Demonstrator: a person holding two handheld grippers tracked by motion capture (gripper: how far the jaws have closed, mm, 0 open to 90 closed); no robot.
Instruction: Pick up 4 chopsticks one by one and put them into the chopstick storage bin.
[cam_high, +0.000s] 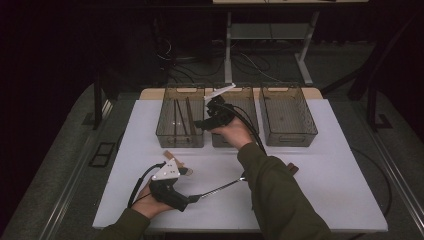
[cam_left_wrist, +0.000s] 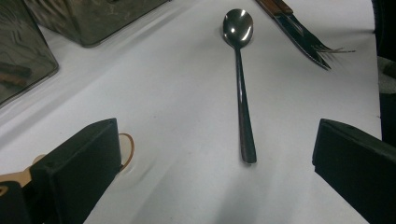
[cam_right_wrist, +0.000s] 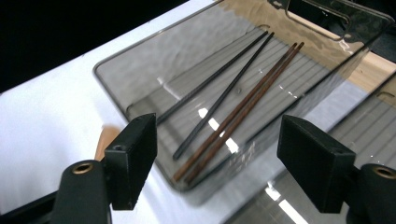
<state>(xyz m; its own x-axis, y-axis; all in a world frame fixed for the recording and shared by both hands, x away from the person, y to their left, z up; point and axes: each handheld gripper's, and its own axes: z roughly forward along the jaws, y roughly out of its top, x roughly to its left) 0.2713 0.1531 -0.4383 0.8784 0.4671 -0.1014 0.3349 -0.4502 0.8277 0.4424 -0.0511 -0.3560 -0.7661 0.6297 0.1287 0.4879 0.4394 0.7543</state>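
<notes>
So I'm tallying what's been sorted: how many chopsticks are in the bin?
4, all in the left bin: two black chopsticks side by side, and two brown chopsticks next to them, nearer the middle bin.

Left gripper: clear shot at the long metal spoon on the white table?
Probably yes. The left gripper is open, and the long metal spoon lies flat on the white table, handle end between its fingers. Nothing lies over it; the wood-handled fork is apart, beyond the bowl.

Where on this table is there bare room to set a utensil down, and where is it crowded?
Free: the white table right of the sleeve, below the right bin; also the left strip beside the left bin. Crowded: the front centre, around the left gripper, spoon and fork.
</notes>
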